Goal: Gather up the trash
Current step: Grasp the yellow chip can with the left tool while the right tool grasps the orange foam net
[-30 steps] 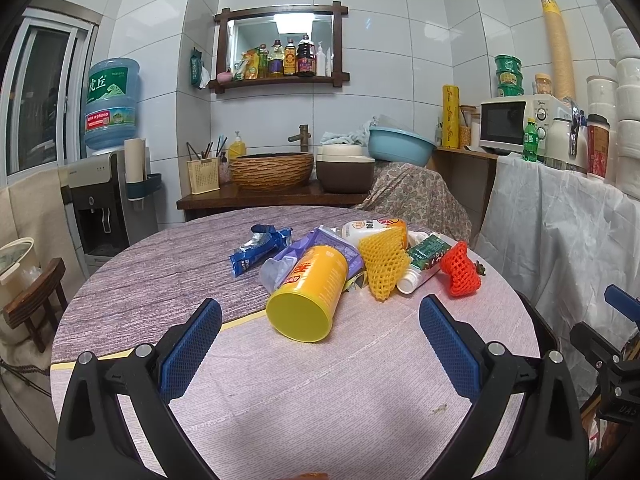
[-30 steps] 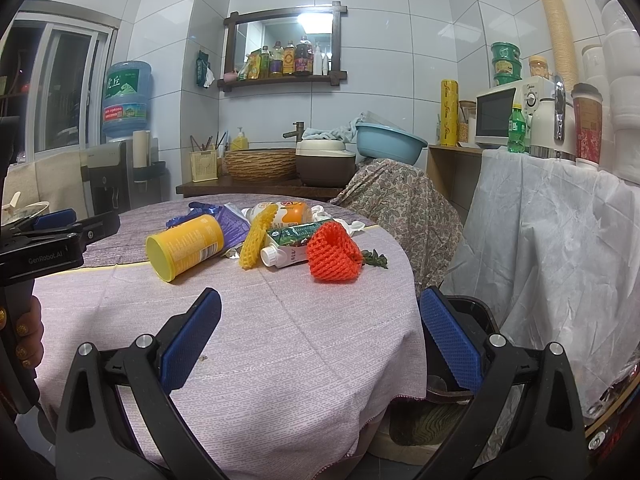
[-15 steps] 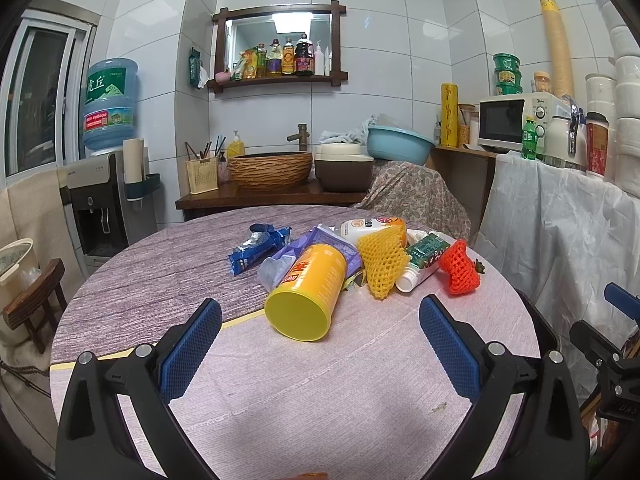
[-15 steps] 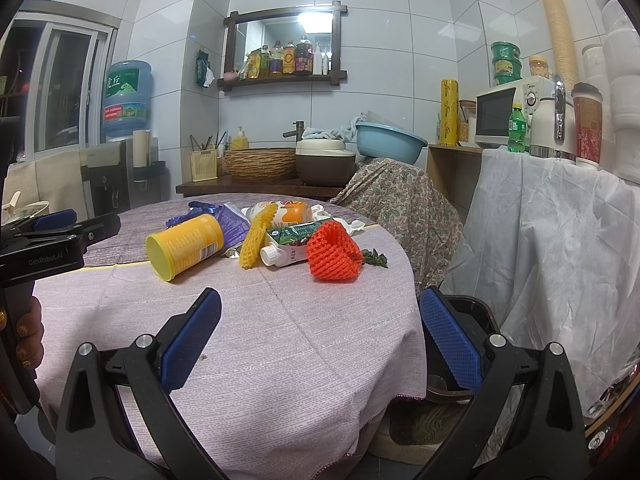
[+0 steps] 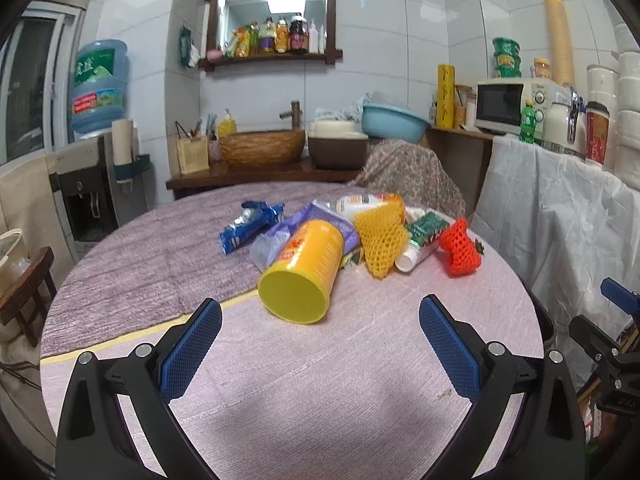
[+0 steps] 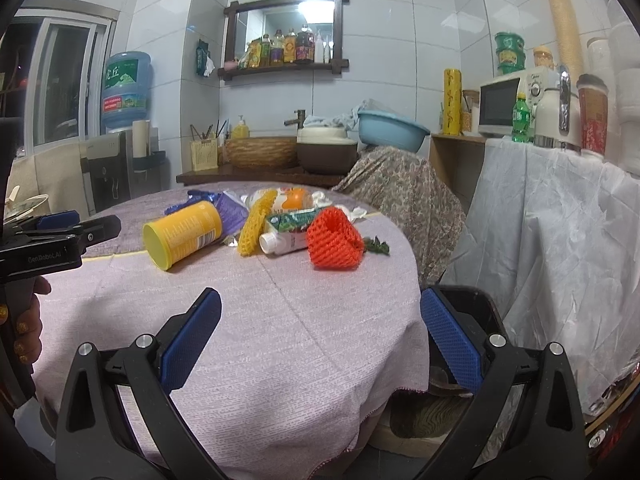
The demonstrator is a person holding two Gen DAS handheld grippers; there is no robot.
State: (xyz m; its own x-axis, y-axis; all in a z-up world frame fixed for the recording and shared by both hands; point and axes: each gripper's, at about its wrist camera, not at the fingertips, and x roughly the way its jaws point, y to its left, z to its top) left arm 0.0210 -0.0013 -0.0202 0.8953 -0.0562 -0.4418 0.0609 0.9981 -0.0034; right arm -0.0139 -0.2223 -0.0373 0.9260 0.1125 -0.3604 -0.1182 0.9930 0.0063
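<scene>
A heap of trash lies on the round table (image 5: 304, 364): a yellow canister (image 5: 304, 270) on its side, a yellow foam net (image 5: 382, 236), a red foam net (image 5: 460, 246), a white bottle (image 5: 420, 240), a blue wrapper (image 5: 250, 226) and a purple bag (image 5: 324, 218). My left gripper (image 5: 320, 350) is open just short of the canister. My right gripper (image 6: 320, 346) is open over the table's near right edge, short of the red foam net (image 6: 334, 238). The yellow canister (image 6: 182, 234) lies to its left. A black bin (image 6: 468, 320) stands below the table edge on the right.
A covered chair (image 6: 400, 188) stands behind the table. A white-draped counter (image 6: 552, 216) with a microwave (image 6: 500, 106) and cups runs along the right. A sink counter (image 5: 260, 170) and a water dispenser (image 5: 96, 168) are at the back. A hand (image 6: 24, 320) holds the left gripper.
The left gripper has moved a little closer to the yellow canister. The right gripper view has hardly shifted. Both grippers remain open and the trash has not moved.
</scene>
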